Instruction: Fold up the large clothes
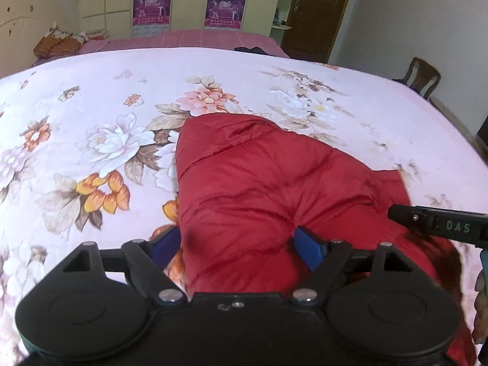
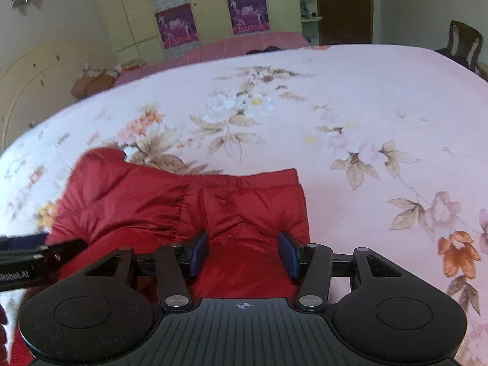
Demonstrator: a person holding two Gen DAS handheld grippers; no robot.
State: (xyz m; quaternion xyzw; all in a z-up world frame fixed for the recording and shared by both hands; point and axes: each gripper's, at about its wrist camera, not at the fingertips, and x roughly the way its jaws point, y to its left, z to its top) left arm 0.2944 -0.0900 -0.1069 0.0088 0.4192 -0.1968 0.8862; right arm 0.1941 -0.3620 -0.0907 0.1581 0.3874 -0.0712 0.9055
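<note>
Lying bunched on the pink floral bedsheet (image 1: 91,97): puffy red quilted jacket (image 1: 259,177). Straddling its folds, spread apart: left hand-held gripper (image 1: 238,247), right hand-held gripper (image 2: 244,253).

Light: soft, even daylight; no hard shadows are cast on the floral bedsheet (image 1: 91,97).
Glare: none is seen.
Blur: the red padded jacket (image 2: 170,201) edges and wardrobe posters (image 2: 177,26) are smeared.
Distortion: strong fisheye bending, with dark vignetted corners.
</note>
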